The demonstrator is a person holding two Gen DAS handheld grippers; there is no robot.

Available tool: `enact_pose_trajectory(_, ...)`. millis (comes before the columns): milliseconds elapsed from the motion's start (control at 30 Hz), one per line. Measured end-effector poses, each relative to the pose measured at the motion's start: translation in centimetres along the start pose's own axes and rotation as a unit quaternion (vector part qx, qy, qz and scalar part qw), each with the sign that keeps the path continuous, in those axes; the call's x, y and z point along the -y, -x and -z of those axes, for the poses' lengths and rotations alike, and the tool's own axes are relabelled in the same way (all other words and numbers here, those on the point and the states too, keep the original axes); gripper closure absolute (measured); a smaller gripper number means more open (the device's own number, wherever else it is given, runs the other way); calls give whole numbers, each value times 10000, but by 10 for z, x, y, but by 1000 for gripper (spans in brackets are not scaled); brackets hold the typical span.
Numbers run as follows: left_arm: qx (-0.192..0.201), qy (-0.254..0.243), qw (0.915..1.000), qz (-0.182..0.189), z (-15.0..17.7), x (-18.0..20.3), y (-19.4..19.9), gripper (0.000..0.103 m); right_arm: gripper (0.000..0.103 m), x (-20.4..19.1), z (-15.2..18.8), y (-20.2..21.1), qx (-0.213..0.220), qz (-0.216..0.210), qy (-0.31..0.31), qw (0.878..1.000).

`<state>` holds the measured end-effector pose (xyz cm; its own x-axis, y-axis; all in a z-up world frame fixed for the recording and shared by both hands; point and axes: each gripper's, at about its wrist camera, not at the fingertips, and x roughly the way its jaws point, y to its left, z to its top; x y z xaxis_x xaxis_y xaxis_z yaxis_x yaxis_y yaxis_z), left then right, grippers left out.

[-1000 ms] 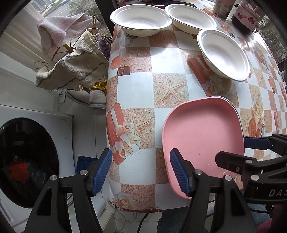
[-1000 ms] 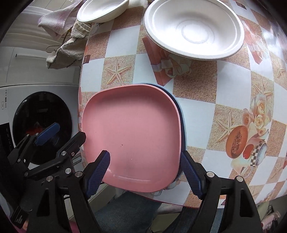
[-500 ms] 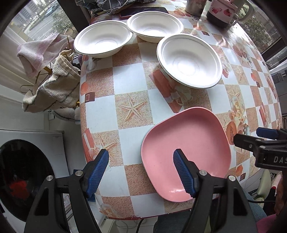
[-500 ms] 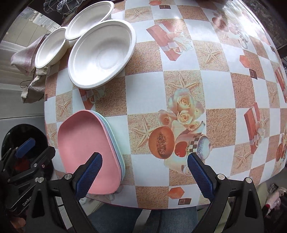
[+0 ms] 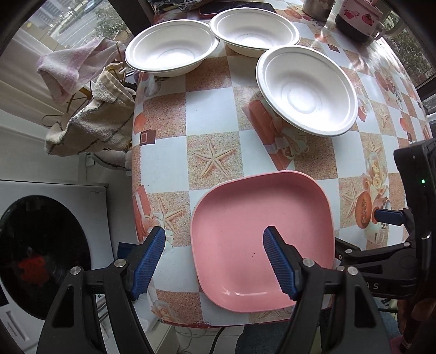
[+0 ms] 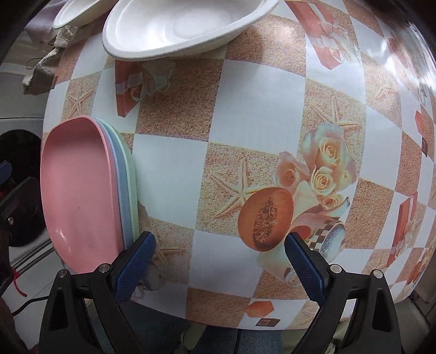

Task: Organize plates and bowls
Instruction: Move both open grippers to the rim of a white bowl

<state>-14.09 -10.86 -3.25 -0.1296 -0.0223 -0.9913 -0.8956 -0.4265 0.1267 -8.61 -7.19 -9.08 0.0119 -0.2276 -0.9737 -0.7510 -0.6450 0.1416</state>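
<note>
- A square pink plastic plate (image 5: 261,239) tops a stack near the front edge of a round tabletop (image 5: 209,109) covered in a checked, starfish-printed oilcloth.
- Seen from the right wrist view, the stack shows pale blue and pale green plate rims (image 6: 128,185) beneath the pink one.
- The left gripper (image 5: 214,258) points down at the stack's left edge, its blue-padded fingers (image 5: 278,261) standing wide apart; they have just been opening, and one pad hangs over the pink plate's centre while the other hangs over bare oilcloth, neither pressing on anything.
- The right gripper (image 6: 220,264) hangs over the oilcloth just right of the stack, its fingers spread wide and holding nothing; its left pad (image 6: 135,261) is close beside the stack's rim, though contact cannot be told.
- Three white round disposable bowls (image 5: 306,89) sit apart from the plates toward the far side of the tabletop: two at the back with rims touching or overlapping, the third nearer and to the right.
- A floral-printed white mug (image 5: 359,19) stands at the far right edge.
- Beige and pink towels (image 5: 92,122) hang on a rack left of the tabletop, above a white front-loading washing machine (image 5: 46,245).
</note>
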Motion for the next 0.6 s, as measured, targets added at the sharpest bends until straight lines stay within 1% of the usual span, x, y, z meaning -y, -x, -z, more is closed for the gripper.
enact_pose_trajectory(67, -14, 23, 10000, 26, -4, 0, 2, 25, 6, -13, -4, 3, 57, -181, 196, 9996)
enact_pose_trajectory(133, -23, 115, 9998, 139, -11, -1, 6, 25, 6, -14, -7, 10, 168, -108, 232, 9995)
enact_pose_trajectory(167, 5, 175, 9996, 217, -16, 0, 9, 25, 6, -8, -8, 14, 220, -94, 145, 9996)
enact_pose_trajectory(267, 147, 302, 9987, 378, -37, 7, 17, 25, 6, 32, -10, 30, 478, -86, -454, 9978)
enact_pose_trajectory(333, 247, 381, 9979, 462, -54, 13, 20, 25, 6, 58, -18, 45, 728, -13, -717, 9948)
enact_pose_trajectory(400, 367, 465, 9971, 475, -74, 19, 21, 25, 6, 77, -32, 61, 968, 90, -754, 9924)
enact_pose_trajectory(467, 473, 547, 9966, 398, -94, 22, 18, 25, 6, 93, -50, 74, 1143, 39, -820, 9900)
enact_pose_trajectory(600, 337, 641, 9967, 353, -126, 25, -1, 25, 6, 112, -83, 87, 1337, -218, -923, 9865)
